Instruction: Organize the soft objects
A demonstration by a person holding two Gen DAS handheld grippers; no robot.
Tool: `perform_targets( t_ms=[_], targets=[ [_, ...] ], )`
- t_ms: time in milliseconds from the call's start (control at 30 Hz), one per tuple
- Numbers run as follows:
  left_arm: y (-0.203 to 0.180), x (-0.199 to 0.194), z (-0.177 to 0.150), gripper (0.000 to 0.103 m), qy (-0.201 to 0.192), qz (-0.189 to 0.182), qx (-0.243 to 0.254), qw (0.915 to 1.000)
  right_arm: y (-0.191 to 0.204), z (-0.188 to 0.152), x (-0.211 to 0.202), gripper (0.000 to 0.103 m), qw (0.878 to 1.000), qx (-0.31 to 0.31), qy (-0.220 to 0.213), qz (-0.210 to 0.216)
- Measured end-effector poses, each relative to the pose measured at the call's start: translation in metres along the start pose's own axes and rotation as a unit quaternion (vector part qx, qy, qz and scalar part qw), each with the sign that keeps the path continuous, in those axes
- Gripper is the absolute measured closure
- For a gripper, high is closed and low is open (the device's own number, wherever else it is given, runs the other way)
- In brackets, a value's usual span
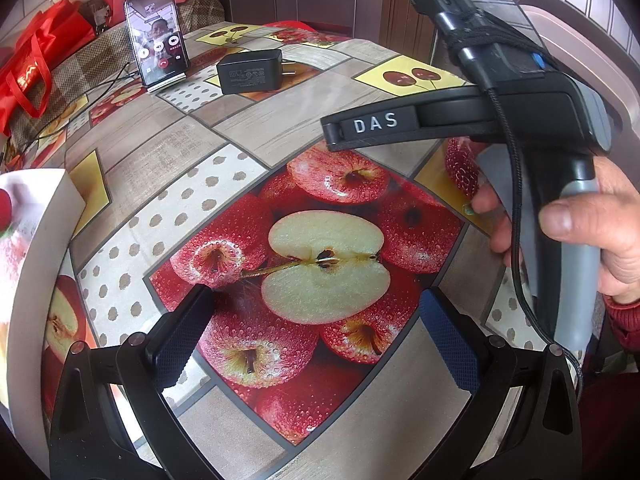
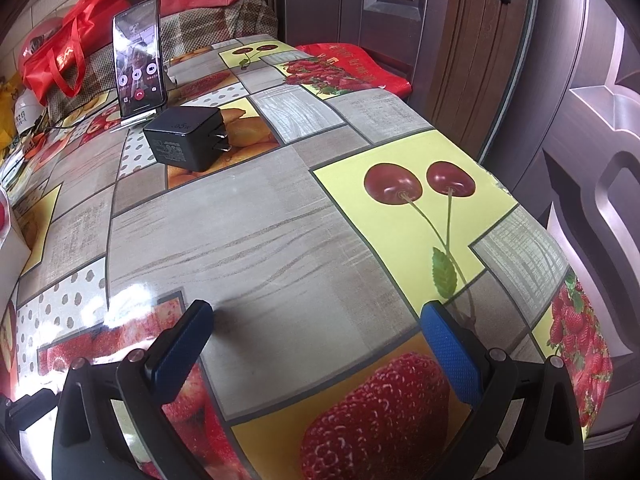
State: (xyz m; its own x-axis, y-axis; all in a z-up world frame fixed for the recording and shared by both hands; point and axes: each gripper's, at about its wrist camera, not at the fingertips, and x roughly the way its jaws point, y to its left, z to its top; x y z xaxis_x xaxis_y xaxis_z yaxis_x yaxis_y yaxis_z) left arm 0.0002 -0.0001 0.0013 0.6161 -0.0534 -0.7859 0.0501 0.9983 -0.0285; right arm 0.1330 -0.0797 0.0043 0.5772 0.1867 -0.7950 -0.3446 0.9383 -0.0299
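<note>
My left gripper (image 1: pixel 316 332) hovers open over the apple picture on the fruit-print tablecloth (image 1: pixel 248 128), with nothing between its blue-padded fingers. A white box (image 1: pixel 28 264) with a strawberry print stands at the left edge, beside the left finger. My right gripper (image 2: pixel 316 344) is also open and empty, low over the cloth near the printed strawberry and cherries. In the left wrist view a hand (image 1: pixel 612 220) grips the right gripper's grey handle (image 1: pixel 576 280). No loose soft object lies between either pair of fingers.
A phone (image 2: pixel 138 60) on a stand shows a call screen at the back left, with a black charger (image 2: pixel 188 140) in front of it. Red fabric bags (image 2: pixel 60 56) and a plaid cushion (image 2: pixel 224 20) sit behind. A red bag (image 2: pixel 352 64) lies by the dark wooden door (image 2: pixel 440 40).
</note>
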Motion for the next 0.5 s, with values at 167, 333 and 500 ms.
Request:
perform_targets(
  t_ms=[167, 333, 500],
  targets=[
    [0.0, 0.0, 0.0, 0.0, -0.001, 0.001, 0.001, 1.0, 0.011, 0.015, 0.009, 0.0, 0.999, -0.032, -0.018, 0.022],
    [0.0, 0.0, 0.0, 0.001, -0.002, 0.002, 0.002, 1.0, 0.011, 0.016, 0.011, 0.0, 0.999, -0.032, -0.017, 0.023],
    [0.001, 0.0, -0.001, 0.0, -0.001, 0.004, 0.003, 1.0, 0.02, 0.022, 0.015, 0.0, 0.998, -0.047, -0.014, 0.033]
  ],
)
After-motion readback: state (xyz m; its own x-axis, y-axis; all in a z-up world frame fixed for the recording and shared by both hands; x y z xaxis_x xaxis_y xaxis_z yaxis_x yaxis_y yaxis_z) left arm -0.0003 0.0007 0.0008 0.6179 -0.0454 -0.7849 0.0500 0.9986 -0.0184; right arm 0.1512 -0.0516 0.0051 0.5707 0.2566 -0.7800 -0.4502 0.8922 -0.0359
